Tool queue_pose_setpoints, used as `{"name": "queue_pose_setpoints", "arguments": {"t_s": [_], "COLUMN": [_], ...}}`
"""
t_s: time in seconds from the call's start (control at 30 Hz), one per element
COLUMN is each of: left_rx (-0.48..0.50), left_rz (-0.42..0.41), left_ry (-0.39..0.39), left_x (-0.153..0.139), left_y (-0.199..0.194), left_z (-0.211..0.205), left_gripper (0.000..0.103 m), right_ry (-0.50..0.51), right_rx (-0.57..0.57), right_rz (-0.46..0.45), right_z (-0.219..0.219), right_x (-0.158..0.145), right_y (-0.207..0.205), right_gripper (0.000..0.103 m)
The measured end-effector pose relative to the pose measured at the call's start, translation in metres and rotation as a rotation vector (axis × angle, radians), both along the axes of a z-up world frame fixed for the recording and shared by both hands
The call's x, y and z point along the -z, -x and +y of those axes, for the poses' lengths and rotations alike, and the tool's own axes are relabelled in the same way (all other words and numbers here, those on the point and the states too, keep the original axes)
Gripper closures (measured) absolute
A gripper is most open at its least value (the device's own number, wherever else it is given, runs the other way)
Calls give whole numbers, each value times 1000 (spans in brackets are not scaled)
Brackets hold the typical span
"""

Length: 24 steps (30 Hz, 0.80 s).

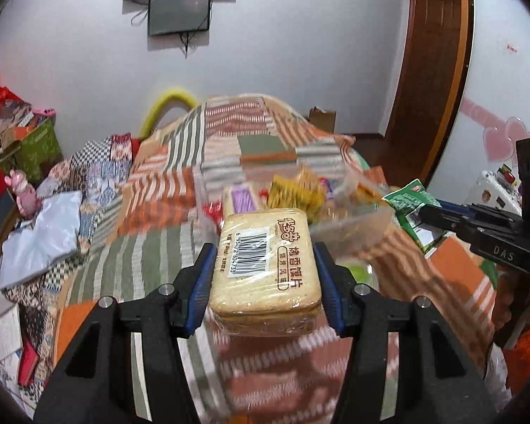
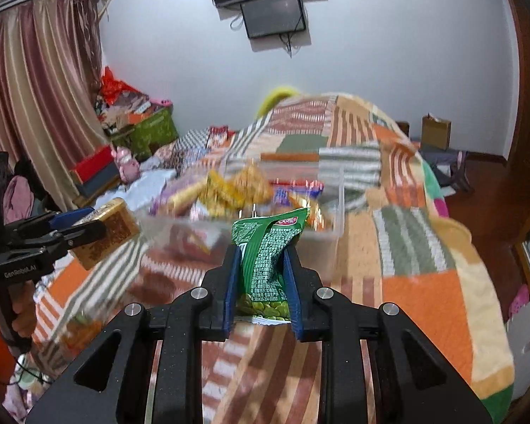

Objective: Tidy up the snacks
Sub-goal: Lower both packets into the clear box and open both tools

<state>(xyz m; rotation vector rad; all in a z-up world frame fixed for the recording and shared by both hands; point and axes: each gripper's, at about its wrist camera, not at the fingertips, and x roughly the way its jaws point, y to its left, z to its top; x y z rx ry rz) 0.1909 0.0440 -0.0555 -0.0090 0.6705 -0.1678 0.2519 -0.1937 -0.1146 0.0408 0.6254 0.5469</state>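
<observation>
In the left wrist view, the left gripper (image 1: 265,265) is partly closed, and its blue pads (image 1: 202,275) press on both sides of a wrapped pack of toasted slices (image 1: 265,265). The pack is held in the air above the striped patchwork blanket (image 1: 152,247). On its clear wrap there is a barcode and Chinese writing, where "烤香馍片" can be read. Behind it stands a clear plastic box (image 1: 357,222) with many snack packets, all blurred. At the right edge, the right gripper (image 1: 424,213) holds a green packet (image 1: 410,205), and the letters "DAS" are on its black body.

In the right wrist view, the right gripper (image 2: 263,275) is closed tightly on the green packet (image 2: 268,254), which stands upright between the pads; green peas are printed at its bottom, and the small text is not readable. The clear plastic box (image 2: 335,208) is just behind it. At the left, the left gripper (image 2: 84,228) carries the pack of toasted slices (image 2: 106,236), and its body shows "GenRobot.AI".
</observation>
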Motion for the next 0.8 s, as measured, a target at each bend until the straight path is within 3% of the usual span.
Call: {"name": "queue_pose_setpoints", "arguments": {"t_s": [0.33,0.6,0.8], "left_rx": [-37,-33,-38], "left_rz": [18,86,130], "left_ry": [41,66,54], "left_x": [-10,6,18], "left_y": [-70,-125,-153], "left_z": [-2,-7,-24], "left_gripper": [49,49,49], "right_ry": [-31,-33,24], "right_rx": [5,-10,-1], "right_rz": [-39,45,74], "right_z": [13,27,38], "right_x": [-16,2,16], "right_y": [-41,-87,-103], "right_gripper": [81,81,81]}}
